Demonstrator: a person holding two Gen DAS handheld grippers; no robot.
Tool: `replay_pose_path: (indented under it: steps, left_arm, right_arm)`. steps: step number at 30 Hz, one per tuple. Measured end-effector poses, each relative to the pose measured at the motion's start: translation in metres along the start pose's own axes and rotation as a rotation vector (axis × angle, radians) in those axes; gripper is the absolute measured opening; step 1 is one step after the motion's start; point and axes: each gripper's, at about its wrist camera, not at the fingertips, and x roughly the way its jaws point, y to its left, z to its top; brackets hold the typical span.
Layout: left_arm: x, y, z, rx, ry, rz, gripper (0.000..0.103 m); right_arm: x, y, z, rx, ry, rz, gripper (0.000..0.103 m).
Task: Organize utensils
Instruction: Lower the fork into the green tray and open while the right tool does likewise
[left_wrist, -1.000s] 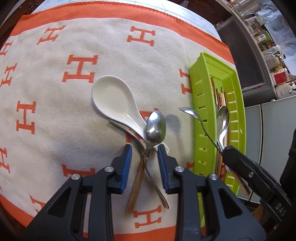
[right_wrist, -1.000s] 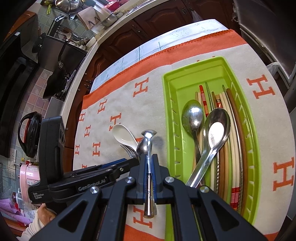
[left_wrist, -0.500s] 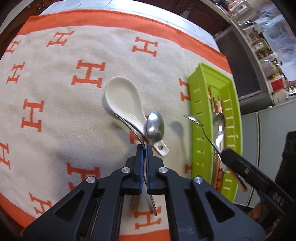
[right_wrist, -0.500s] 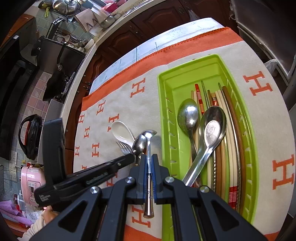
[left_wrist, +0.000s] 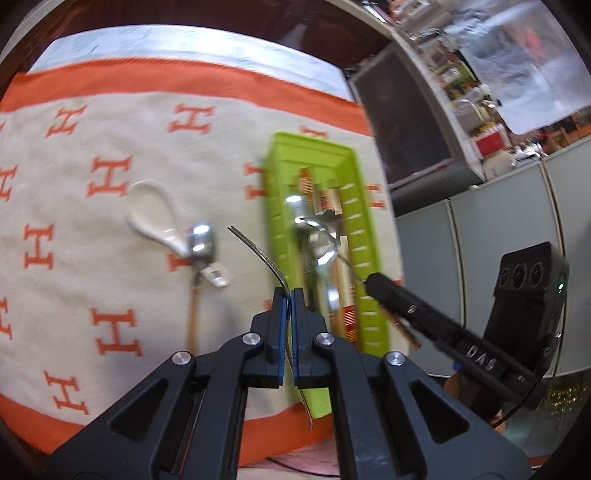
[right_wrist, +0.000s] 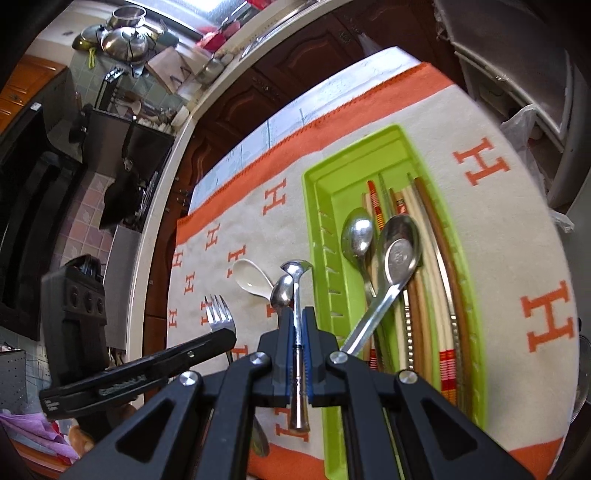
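Left gripper (left_wrist: 288, 295) pinching fork (left_wrist: 258, 254) by handle, tines raised left of green tray (left_wrist: 369, 295), likely heading there. Right gripper (right_wrist: 298, 314) clamping small spoon (right_wrist: 297, 273) beside tray's left wall, awaiting drop-in. White ceramic spoon (left_wrist: 153, 218) lying left of tray.

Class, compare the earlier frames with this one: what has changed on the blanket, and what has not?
The left gripper closed on the fork and lifted it off the pile. The right gripper still holds its metal spoon. White spoon and green tray unmoved.
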Motion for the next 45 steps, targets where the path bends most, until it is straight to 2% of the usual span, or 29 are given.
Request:
replay_pose_path:
  steps: [7,13,18,22,24,27,28,29,36,45]
  left_arm:
    - [0.025,-0.044,0.019,0.072,0.006,0.003,0.000]
    - [0.069,-0.054,0.036,0.116,0.041,0.097,0.000]
    - [0.103,-0.054,0.034,0.183,0.118,0.151,0.000]
    - [0.109,-0.055,0.028,0.212,0.136,0.182,0.001]
    - [0.105,-0.055,0.025,0.222,0.144,0.176,0.007]
    - [0.094,-0.056,0.022,0.229,0.118,0.168,0.029]
    - [0.090,-0.057,0.022,0.230,0.110,0.167,0.039]
    - [0.084,-0.056,0.020,0.231,0.099,0.158,0.043]
    - [0.046,-0.042,0.007,0.222,0.068,0.156,0.043]
    - [-0.008,0.024,-0.003,0.133,0.021,0.239,0.043]
  right_arm:
    - [-0.027,-0.017,0.001,0.049,-0.092,-0.035,0.004]
    - [-0.019,-0.034,0.003,0.096,-0.116,-0.089,0.004]
    - [0.002,-0.049,0.006,0.129,-0.053,-0.087,0.006]
    - [0.019,-0.056,0.001,0.154,0.025,-0.058,0.008]
    - [0.022,-0.057,0.000,0.154,0.035,-0.058,0.008]
    - [0.021,-0.055,-0.001,0.148,0.025,-0.064,0.008]
    - [0.019,-0.054,-0.001,0.143,0.020,-0.066,0.008]
    - [0.018,-0.052,-0.002,0.135,0.016,-0.073,0.008]
    - [0.014,-0.038,-0.009,0.094,0.016,-0.065,0.008]
    - [0.010,-0.005,-0.017,0.012,0.012,-0.053,0.008]
